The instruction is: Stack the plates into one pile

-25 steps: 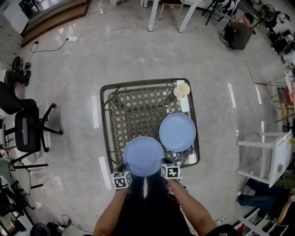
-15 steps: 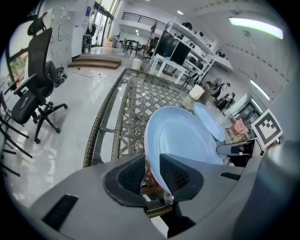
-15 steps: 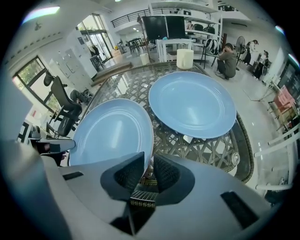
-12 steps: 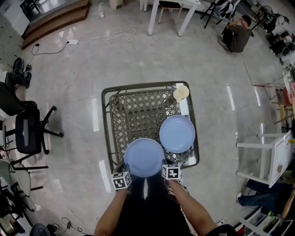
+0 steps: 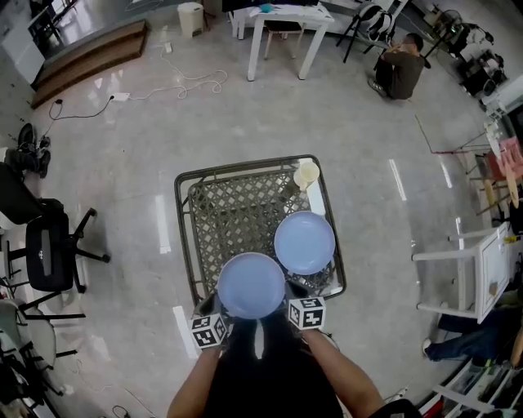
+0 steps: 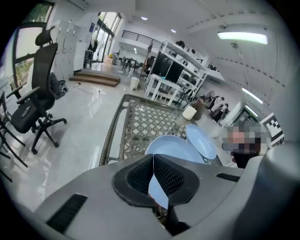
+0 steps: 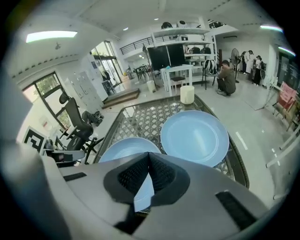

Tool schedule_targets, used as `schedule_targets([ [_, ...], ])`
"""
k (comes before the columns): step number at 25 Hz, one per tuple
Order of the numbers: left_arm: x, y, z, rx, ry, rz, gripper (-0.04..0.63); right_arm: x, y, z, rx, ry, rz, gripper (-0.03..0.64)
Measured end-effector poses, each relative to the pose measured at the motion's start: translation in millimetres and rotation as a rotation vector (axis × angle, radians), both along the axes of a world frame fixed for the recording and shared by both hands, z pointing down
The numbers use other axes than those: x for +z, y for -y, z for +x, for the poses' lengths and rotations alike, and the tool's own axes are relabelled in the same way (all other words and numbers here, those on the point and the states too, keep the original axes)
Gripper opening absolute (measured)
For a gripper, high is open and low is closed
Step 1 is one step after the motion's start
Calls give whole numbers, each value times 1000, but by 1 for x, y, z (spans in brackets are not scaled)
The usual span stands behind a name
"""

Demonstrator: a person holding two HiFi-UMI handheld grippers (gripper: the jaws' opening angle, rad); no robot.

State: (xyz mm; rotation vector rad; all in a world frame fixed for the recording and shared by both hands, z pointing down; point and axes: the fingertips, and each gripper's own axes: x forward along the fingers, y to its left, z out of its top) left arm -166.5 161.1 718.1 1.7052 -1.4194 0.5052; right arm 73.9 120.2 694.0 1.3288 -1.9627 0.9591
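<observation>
Two light blue plates lie side by side on a dark lattice-top table (image 5: 184, 237). The near plate (image 5: 251, 285) sits at the table's front edge, the far plate (image 5: 305, 242) just beyond it to the right. My left gripper (image 5: 212, 305) is at the near plate's left rim and my right gripper (image 5: 292, 292) at its right rim. Both have just been closing. In the left gripper view the left gripper (image 6: 153, 155) has its tips together, over the near plate (image 6: 173, 146). The right gripper (image 7: 149, 153) looks the same, over the near plate (image 7: 126, 147). Nothing shows pinched between either pair.
A cream cup (image 5: 306, 174) stands at the table's far right corner. A black office chair (image 5: 49, 249) is on the left. A white frame (image 5: 474, 277) stands on the right. Beyond are a white table (image 5: 282, 20) and a person (image 5: 399, 69) on the floor.
Both grippers have risen towards the camera; their marker cubes look larger and sit lower in the head view. Both plates lie where they were on the table.
</observation>
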Motion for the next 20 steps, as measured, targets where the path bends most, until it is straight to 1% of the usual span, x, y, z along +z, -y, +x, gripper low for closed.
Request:
schedule_targets([
  [5, -44, 17, 20, 60, -25, 111, 15, -36, 11, 2, 1, 34, 74, 9],
  [11, -83, 41, 50, 116, -50, 194, 15, -64, 35, 17, 20, 60, 150, 9],
  [14, -91, 52, 68, 146, -73, 213, 15, -68, 45, 28, 34, 74, 164, 9],
  [20, -100, 73, 107, 187, -43, 228, 14, -69, 65, 62, 50, 96, 171, 9],
])
